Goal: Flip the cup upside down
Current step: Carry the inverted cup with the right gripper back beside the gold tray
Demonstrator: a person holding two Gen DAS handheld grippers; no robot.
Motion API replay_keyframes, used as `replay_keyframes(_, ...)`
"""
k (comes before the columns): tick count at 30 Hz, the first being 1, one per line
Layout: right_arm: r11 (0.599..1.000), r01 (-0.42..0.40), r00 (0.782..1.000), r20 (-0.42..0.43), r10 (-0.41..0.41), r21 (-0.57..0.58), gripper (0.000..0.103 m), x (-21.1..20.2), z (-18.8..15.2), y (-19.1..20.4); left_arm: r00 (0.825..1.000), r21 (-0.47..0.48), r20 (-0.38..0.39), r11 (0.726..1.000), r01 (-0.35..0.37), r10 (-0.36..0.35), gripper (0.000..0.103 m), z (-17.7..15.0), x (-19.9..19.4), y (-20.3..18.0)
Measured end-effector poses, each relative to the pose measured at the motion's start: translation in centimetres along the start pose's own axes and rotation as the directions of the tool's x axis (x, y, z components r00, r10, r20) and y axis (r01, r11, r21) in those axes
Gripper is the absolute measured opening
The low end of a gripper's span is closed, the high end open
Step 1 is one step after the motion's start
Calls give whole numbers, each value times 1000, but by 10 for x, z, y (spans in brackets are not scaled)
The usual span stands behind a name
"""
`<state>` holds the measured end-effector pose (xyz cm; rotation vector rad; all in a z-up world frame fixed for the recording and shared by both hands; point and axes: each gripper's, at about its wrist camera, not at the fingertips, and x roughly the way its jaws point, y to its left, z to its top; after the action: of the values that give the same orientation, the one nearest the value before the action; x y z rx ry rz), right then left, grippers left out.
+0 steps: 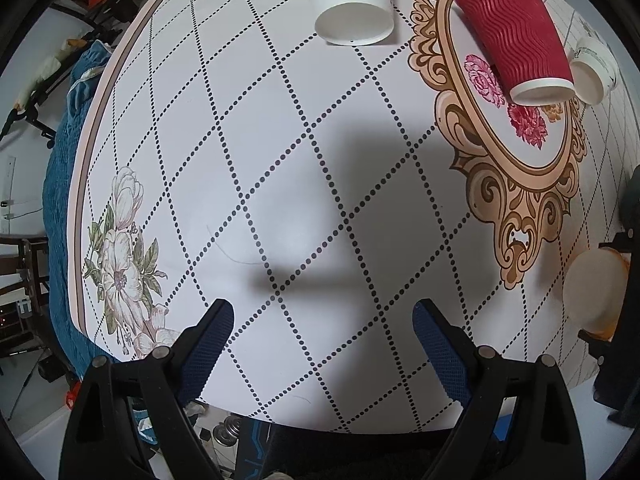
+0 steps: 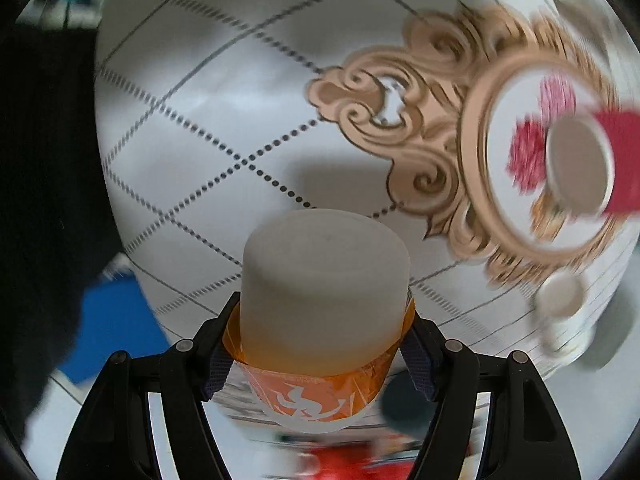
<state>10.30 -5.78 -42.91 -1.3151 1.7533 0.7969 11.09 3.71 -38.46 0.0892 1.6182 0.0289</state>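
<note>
Low in the blurred right wrist view, the right gripper [image 2: 320, 344] is clamped on an orange-banded cup [image 2: 320, 300], seemingly base forward, above the patterned table [image 2: 224, 112]. The left gripper [image 1: 324, 336] hangs empty, jaws apart.

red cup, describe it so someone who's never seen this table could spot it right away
On the round white table, find the ornate gold oval frame print with pink flowers. The red cup stands upside down on it. Of the cups standing there, it alone is red and wavy-ribbed; the white cup beside it is smooth.
</note>
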Motion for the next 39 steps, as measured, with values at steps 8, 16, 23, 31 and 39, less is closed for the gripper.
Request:
replay_keyframes(8, 896, -269, 961, 37, 274, 353, 74, 7, -8, -64, 1000, 15, 4, 1000, -1, 1, 92, 2, 0, -4)
replay_keyframes(16, 719, -439, 887, 136, 440, 538, 74, 17, -18, -95, 1000, 21, 7, 1000, -2, 2, 92, 1, 0, -7)
replay_keyframes(23, 679, -460, 876, 170, 451, 572, 74, 18, -30, -127, 1000, 28, 8, 1000, -3, 2, 92, -1, 0, -10)
replay_keyframes(31, 658, -440, 882, 157, 444, 611, 82, 6, -38, -136, 1000, 33, 8, 999, -4, 4, 92, -1, -2, -12)
replay_keyframes(39, 643, -447, 883, 189, 430, 623, 82, -9, -42, -159, 1000, 43, 10, 999, -7, 6, 92, -3, -3, -16)
